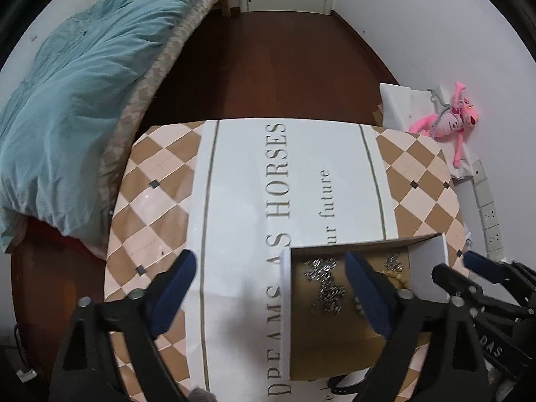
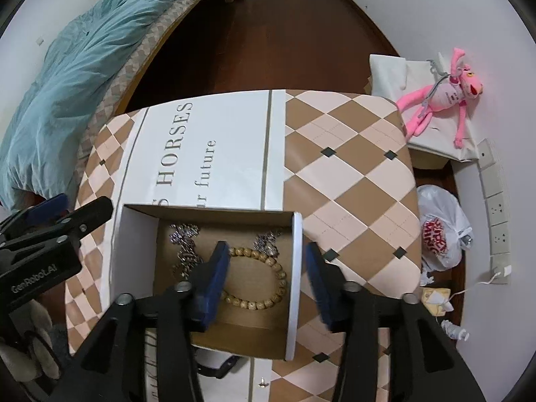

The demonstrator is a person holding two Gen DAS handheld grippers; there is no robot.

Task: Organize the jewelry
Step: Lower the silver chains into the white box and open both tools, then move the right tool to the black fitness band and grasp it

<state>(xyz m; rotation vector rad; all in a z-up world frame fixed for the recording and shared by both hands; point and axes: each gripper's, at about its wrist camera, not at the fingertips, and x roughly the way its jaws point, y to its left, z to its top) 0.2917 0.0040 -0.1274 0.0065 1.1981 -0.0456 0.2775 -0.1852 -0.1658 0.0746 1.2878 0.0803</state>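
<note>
An open cardboard box (image 2: 134, 251) with white walls stands on the checked tablecloth (image 2: 351, 167). Inside lie a wooden bead bracelet (image 2: 249, 253), a tangled silver chain (image 2: 182, 234) and a smaller silver piece (image 2: 268, 243). My right gripper (image 2: 268, 283) is open and straddles the box's right wall, one finger over the bracelet, the other outside. My left gripper (image 1: 273, 293) is open across the box's left wall (image 1: 286, 318), one finger over the silver chain (image 1: 326, 281). Neither holds anything. Each gripper shows at the edge of the other's view: the right gripper (image 1: 464, 268), the left gripper (image 2: 77, 207).
A bed with a teal duvet (image 1: 83, 83) runs along the left. A pink plush toy (image 2: 445, 93) lies on a white bag at the right. A white plastic bag (image 2: 439, 231) and wall sockets (image 2: 495, 207) sit beyond the table's right edge. A gloved hand (image 2: 30, 351) shows at lower left.
</note>
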